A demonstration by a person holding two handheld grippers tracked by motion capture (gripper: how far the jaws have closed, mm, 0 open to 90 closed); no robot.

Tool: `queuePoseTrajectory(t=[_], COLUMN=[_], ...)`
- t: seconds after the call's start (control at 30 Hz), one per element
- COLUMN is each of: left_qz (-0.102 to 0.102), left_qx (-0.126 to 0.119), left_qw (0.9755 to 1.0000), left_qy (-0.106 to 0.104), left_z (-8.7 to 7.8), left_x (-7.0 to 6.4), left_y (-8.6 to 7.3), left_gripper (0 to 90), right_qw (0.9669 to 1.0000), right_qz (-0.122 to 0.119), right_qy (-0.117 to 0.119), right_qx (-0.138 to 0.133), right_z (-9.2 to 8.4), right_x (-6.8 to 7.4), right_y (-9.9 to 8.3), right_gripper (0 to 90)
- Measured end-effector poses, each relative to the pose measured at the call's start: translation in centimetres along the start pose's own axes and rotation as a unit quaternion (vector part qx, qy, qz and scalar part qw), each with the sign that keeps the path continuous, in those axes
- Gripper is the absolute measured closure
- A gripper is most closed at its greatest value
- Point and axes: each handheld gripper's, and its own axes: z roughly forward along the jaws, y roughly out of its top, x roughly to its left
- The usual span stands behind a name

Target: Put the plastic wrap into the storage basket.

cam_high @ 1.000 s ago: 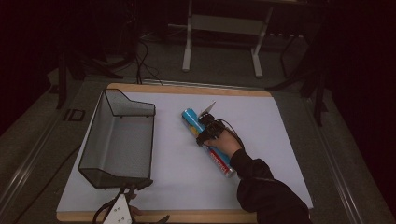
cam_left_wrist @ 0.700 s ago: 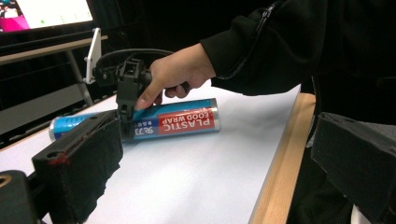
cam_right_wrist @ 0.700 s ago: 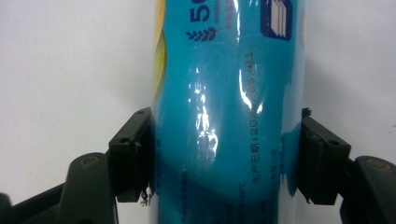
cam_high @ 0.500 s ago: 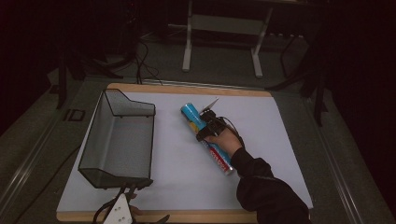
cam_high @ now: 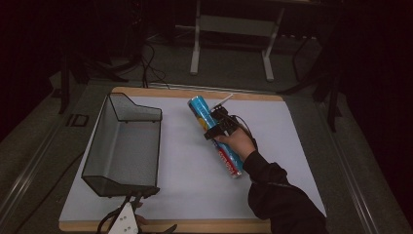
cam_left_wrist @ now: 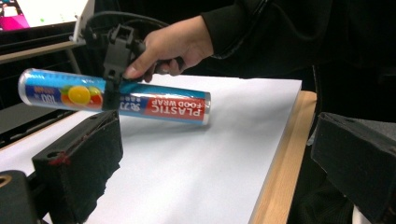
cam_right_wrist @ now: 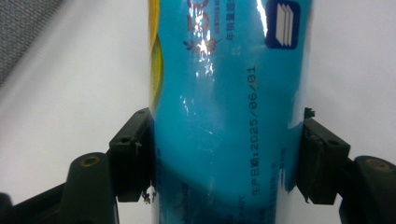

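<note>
- The right gripper (cam_high: 220, 123) is clenched across a roll of plastic food wrap (cam_high: 214, 134); in the right gripper view its two black jaws press against opposite sides of the roll (cam_right_wrist: 229, 112).
- The person's right hand (cam_high: 238, 141) wraps the gripper's handle, and a dark sleeve (cam_high: 280, 200) runs back to the near right edge of the high view.
- The roll is a long cylinder in glossy blue film, with fruit pictures near one end and a red band reading "PLASTIC FOOD WRAP" (cam_left_wrist: 175, 106) near the other; a printed date, 2025/06/01, shows on the blue part in the right gripper view.
- In the left gripper view the roll (cam_left_wrist: 116, 95) is lifted off the sheet, roughly level, casting a shadow beneath it.
- It hangs over the middle of the table (cam_high: 204, 225), slanting from far-left to near-right, with the gripper on its far half.
- The left gripper (cam_high: 127, 222) sits at the near edge of the table, just in front of a black wire-mesh basket (cam_high: 124, 146); its jaws stand wide apart, grasping nothing.
- The basket lies on the left part of the table, well apart from the roll.
- A white sheet (cam_high: 180, 170) covers the wooden table top, leaving a wood border.
- Beyond the table the room is dark, with a metal stand (cam_high: 231, 29) and cables (cam_high: 146, 63) on the floor.
</note>
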Motion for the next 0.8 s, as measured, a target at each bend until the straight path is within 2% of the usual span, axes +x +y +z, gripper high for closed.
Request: queuePoseTrajectory(t=[0.2,0.3,0.43,0.5,0.67,0.8], left_qz=[0.000,0.000,-0.002,-0.002,-0.002,-0.002], left_qx=[0.001,0.001,0.002,0.002,0.001,0.001], left_qw=[1.0000,1.0000,1.0000,1.0000,1.0000,1.0000], left_qy=[0.000,-0.001,-0.001,-0.001,-0.001,-0.003], left_z=[0.0,0.0,0.0,0.1,0.0,0.0], left_x=[0.0,0.0,0.0,0.0,0.0,0.0], left_y=[0.0,0.0,0.0,0.0,0.0,0.0], left_gripper=[2.9,2.9,2.9,2.9,2.9,2.9], right_qw=[0.9995,0.9988,0.9971,0.9965,0.9939,0.9909], right_qz=[0.003,0.002,0.007,0.003,0.002,0.003], right_qy=[0.008,0.003,0.024,0.022,0.036,0.057], right_qx=[-0.031,-0.049,-0.072,-0.081,-0.105,-0.122], right_z=[-1.9,-2.8,-4.1,-4.6,-5.6,-6.3], right_x=[0.2,0.6,1.1,1.6,2.8,3.8], right_y=[0.9,1.4,2.0,2.4,3.2,3.8], right_gripper=[31.8,31.8,31.8,31.8,31.8,31.8])
